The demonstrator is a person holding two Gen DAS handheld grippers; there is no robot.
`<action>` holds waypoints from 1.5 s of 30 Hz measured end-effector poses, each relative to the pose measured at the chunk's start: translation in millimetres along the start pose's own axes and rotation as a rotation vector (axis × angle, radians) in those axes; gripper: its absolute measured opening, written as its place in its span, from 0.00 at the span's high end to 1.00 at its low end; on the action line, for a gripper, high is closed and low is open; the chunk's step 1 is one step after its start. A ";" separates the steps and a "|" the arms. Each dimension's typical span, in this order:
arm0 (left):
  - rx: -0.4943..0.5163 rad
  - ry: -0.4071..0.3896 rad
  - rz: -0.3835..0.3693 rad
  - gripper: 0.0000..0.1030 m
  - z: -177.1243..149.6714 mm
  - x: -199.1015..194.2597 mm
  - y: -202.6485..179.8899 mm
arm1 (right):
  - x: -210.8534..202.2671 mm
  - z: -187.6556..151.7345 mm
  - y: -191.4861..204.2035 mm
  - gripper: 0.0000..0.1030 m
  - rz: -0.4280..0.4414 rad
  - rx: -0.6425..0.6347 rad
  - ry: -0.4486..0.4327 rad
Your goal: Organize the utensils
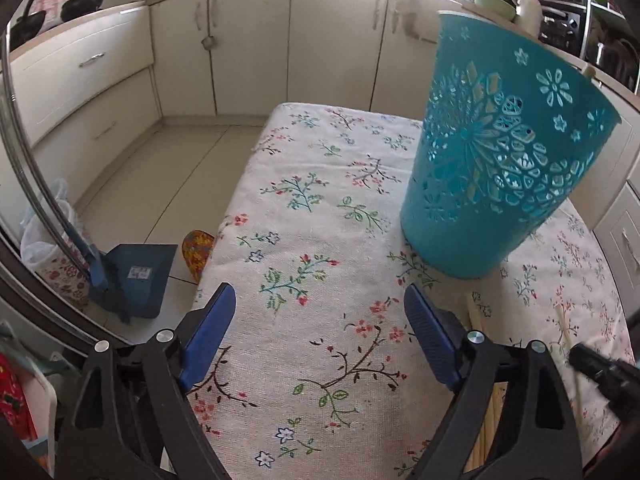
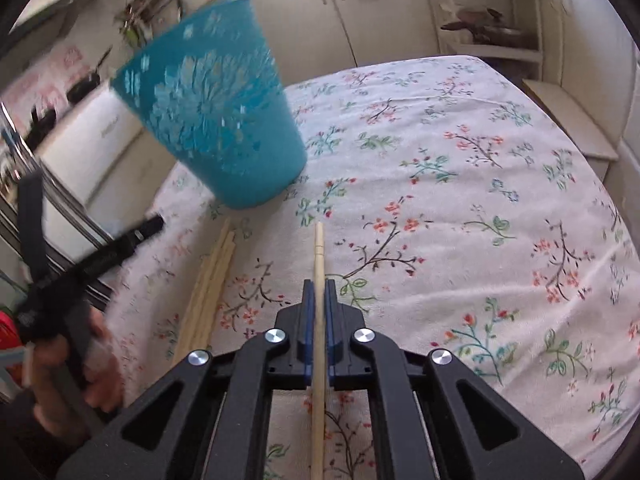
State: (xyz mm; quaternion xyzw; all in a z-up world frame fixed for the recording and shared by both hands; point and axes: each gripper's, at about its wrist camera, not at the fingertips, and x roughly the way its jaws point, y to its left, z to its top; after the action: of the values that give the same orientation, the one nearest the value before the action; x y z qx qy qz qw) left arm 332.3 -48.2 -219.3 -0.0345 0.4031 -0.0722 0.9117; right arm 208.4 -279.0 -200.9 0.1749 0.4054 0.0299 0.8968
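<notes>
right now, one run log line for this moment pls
left gripper: open, empty | right gripper: shut on chopstick | teal basket: upright on tablecloth | loose chopsticks: beside basket

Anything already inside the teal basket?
Through the cut-outs of the teal basket, pale wooden sticks show inside, likely chopsticks. How many cannot be told: the solid lower wall covers the bottom, and neither view looks in over the rim.

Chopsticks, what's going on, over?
Right gripper shut on one chopstick. Left gripper open, empty. Other chopsticks on the tablecloth. Blue basket ahead, nothing blocking.
</notes>
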 end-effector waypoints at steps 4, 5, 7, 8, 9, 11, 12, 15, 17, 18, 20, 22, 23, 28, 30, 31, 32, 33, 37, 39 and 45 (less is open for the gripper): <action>-0.002 0.013 -0.004 0.20 0.1 1.9 0.1 | -35.2 16.2 4.7 0.94 0.069 0.018 -0.094; -0.011 0.023 -0.012 0.20 0.3 3.4 2.0 | -41.4 21.9 7.4 0.94 0.080 0.014 -0.115; -0.033 0.033 -0.018 0.20 0.6 4.3 5.6 | -58.2 36.5 15.5 0.94 0.113 0.002 -0.169; -0.047 0.039 -0.024 0.20 0.4 5.2 8.4 | -64.2 44.2 20.4 0.94 0.128 -0.005 -0.191; -0.060 0.043 -0.027 0.20 0.1 5.7 10.7 | -68.9 52.9 24.5 0.94 0.145 -0.011 -0.211; -0.083 0.045 -0.032 0.20 -0.4 6.3 15.6 | -77.3 76.7 39.5 0.94 0.183 -0.031 -0.264; -0.091 0.043 -0.035 0.20 -0.7 6.1 17.3 | -81.3 89.1 47.7 0.94 0.193 -0.043 -0.295; -0.097 0.037 -0.036 0.20 -1.0 5.3 18.4 | -88.9 117.8 68.4 0.94 0.212 -0.059 -0.376; -0.094 0.030 -0.036 0.20 -1.5 4.4 18.2 | -92.2 141.7 83.7 0.94 0.223 -0.056 -0.443; -0.092 0.027 -0.035 0.20 -1.3 3.8 17.8 | -90.8 154.7 92.2 0.94 0.214 -0.055 -0.488; -0.085 0.018 -0.035 0.20 -1.3 2.7 16.8 | -81.9 171.2 102.6 0.94 0.203 -0.055 -0.536; -0.079 0.006 -0.034 0.20 -1.6 1.0 15.8 | -68.3 186.0 110.8 0.94 0.177 -0.043 -0.567; -0.076 0.000 -0.034 0.19 -1.6 -0.5 15.2 | -58.2 191.8 113.8 0.94 0.160 -0.044 -0.574; -0.063 -0.026 -0.035 0.19 -1.9 -4.7 11.9 | -10.8 198.6 110.3 0.94 0.057 -0.057 -0.529; -0.057 -0.034 -0.035 0.19 -2.1 -5.8 10.3 | 2.6 194.9 106.3 0.93 0.039 -0.066 -0.478; -0.057 -0.035 -0.036 0.19 -1.8 -6.0 10.3 | 2.1 191.5 105.8 0.93 0.037 -0.074 -0.470; -0.057 -0.037 -0.037 0.19 -1.7 -6.6 10.1 | 2.6 187.4 105.7 0.93 0.035 -0.085 -0.462; -0.060 -0.038 -0.039 0.19 -1.8 -7.2 10.5 | 2.0 181.8 105.9 0.93 0.036 -0.100 -0.449; -0.082 -0.042 -0.040 0.19 -2.3 -8.2 14.4 | -11.2 165.8 106.4 0.79 0.035 -0.147 -0.428; -0.093 -0.045 -0.039 0.19 -2.3 -8.4 17.2 | -26.5 155.1 102.9 0.75 0.042 -0.159 -0.438; -0.134 -0.053 -0.026 0.17 -3.0 -9.6 23.1 | -60.2 88.7 72.5 0.69 0.015 -0.106 -0.375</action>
State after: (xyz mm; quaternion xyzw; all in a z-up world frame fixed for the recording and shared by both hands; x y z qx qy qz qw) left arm 326.1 -24.0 -217.0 -0.1028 0.3820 -0.0561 0.9167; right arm 239.8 -248.5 -79.1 0.1330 0.2280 0.0246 0.9642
